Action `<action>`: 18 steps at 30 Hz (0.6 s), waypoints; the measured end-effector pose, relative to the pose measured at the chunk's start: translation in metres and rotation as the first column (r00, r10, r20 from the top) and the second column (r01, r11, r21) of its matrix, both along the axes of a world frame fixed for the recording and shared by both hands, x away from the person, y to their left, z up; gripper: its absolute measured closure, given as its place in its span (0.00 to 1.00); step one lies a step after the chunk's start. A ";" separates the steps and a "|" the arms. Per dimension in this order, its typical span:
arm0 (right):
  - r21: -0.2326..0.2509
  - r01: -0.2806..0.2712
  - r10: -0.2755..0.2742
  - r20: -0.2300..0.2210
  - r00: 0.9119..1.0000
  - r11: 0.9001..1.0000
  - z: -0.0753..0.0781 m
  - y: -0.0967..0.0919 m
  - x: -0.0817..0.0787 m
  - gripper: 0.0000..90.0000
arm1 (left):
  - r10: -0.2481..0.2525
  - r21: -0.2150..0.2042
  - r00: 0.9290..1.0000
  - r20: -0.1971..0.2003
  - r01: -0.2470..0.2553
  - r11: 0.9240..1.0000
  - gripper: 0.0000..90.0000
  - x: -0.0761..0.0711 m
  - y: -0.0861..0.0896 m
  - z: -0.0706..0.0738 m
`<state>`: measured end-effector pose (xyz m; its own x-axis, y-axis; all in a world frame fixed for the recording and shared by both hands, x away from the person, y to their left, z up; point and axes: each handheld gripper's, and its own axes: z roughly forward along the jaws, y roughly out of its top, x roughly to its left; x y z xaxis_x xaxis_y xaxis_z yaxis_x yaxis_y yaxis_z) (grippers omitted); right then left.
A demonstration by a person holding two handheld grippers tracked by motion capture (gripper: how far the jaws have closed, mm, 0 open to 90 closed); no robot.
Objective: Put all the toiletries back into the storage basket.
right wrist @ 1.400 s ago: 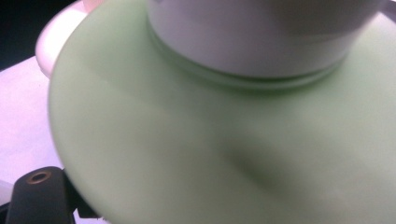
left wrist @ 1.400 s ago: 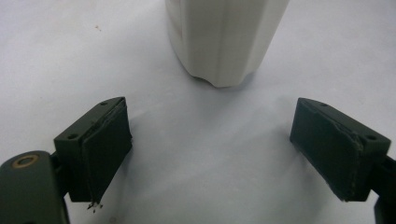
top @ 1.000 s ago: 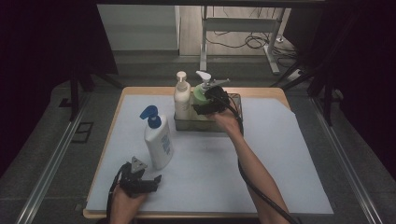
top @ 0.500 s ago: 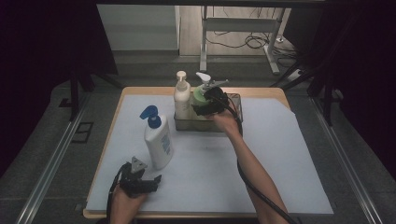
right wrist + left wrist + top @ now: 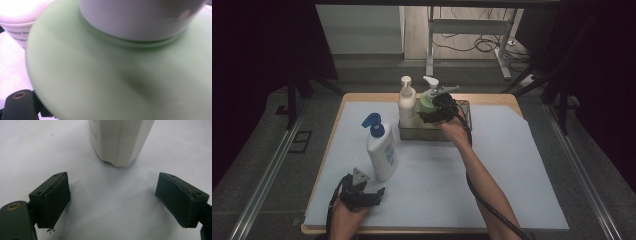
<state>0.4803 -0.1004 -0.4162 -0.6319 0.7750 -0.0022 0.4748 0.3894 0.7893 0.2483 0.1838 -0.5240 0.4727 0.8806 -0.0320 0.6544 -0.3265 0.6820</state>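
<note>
A green pump bottle [image 5: 428,100] [image 5: 100,75] stands in a wire basket [image 5: 464,117] at the back of the table. My right gripper [image 5: 434,112] is at its side, and the bottle's shoulder sits between the jaws so close that it hides the pads. A white pump bottle [image 5: 406,102] [image 5: 15,17] stands beside it in the basket. Near the front left, my left gripper [image 5: 371,194] [image 5: 112,200] rests open on the mat, pointing at a white bottle with a blue pump [image 5: 381,152] [image 5: 121,140] a short way ahead of its jaws.
A pale mat [image 5: 512,170] covers the wooden table. The right forearm crosses the middle of it toward the basket. Dark floor and metal rails flank the table on both sides.
</note>
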 end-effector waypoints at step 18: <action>0.014 0.022 -0.021 -0.008 1.000 1.000 -0.002 0.002 0.004 0.13 | 0.000 0.000 1.000 0.000 0.000 1.000 0.13 0.000 0.000 0.000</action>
